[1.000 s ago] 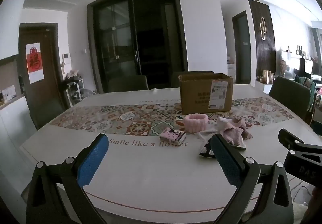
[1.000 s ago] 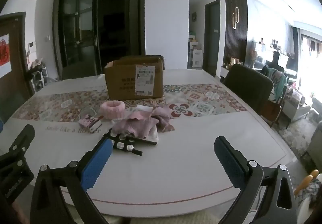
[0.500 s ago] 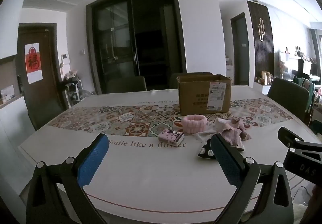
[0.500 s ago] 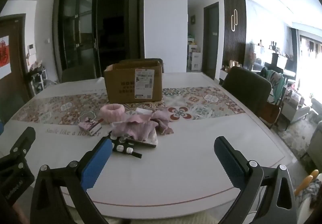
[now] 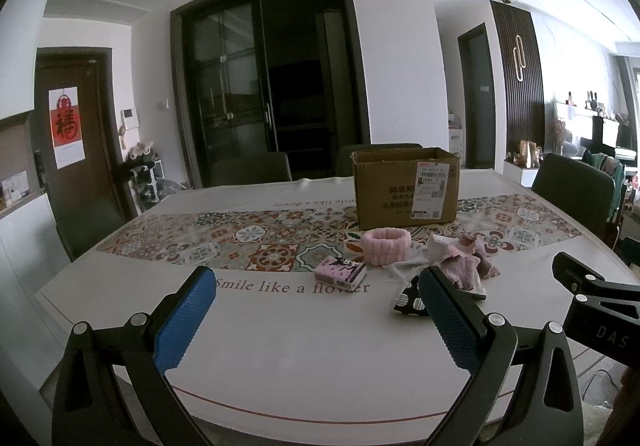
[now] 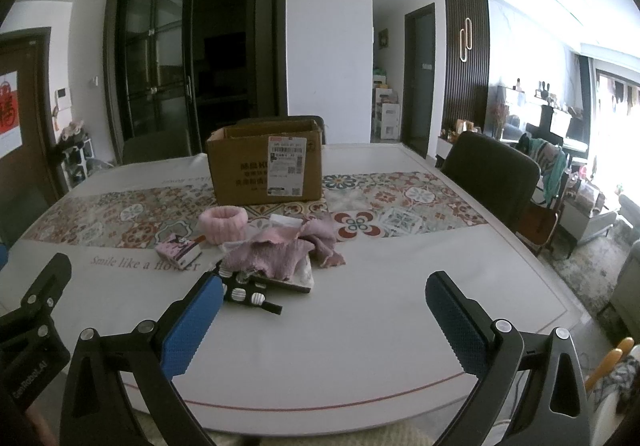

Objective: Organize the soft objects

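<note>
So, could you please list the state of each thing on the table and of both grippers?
Cardboard box: upright, flaps open.
Pink headband: lying flat, untouched.
Pink cloth: crumpled in a heap.
Small pink packet: lying flat.
Left gripper: open, empty.
Right gripper: open, empty.

Bare tabletop (image 6: 360,326) up to the pink cloth pile (image 6: 280,252), cardboard box (image 6: 266,165) behind.

box (image 6: 264,169): matt cardboard | headband (image 6: 224,219): fluffy cloth | tablecloth (image 6: 360,326): smooth, slightly glossy
</note>
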Available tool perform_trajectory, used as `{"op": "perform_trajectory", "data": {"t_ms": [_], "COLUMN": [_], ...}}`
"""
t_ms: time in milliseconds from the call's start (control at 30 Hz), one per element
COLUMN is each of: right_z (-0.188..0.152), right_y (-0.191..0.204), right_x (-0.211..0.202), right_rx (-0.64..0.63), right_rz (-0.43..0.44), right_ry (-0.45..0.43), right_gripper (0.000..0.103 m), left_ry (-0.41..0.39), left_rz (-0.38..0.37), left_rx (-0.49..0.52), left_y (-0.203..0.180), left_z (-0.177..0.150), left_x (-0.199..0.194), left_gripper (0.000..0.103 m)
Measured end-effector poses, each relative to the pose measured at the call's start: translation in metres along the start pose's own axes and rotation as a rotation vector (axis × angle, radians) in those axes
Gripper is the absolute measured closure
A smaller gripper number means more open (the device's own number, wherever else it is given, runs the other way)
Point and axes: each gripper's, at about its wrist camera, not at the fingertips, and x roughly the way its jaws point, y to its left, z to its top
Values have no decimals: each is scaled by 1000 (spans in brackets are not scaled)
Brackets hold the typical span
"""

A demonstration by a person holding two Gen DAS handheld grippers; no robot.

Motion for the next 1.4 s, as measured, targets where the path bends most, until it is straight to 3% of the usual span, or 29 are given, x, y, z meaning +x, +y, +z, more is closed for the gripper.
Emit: {"op": "perform_trajectory", "data": {"t_ms": [1400], "right_z": [0], "right_y": [0], "right_x": [0], "right_rx": [3], "right_rz": [0], "right_ry": [0], "right_gripper": [0], "left_ry": [-11], "left_rz": [8], "left_rx": [5], "left_y": [-4], "left_z": [1], "left_x": [0], "left_gripper": [0]}}
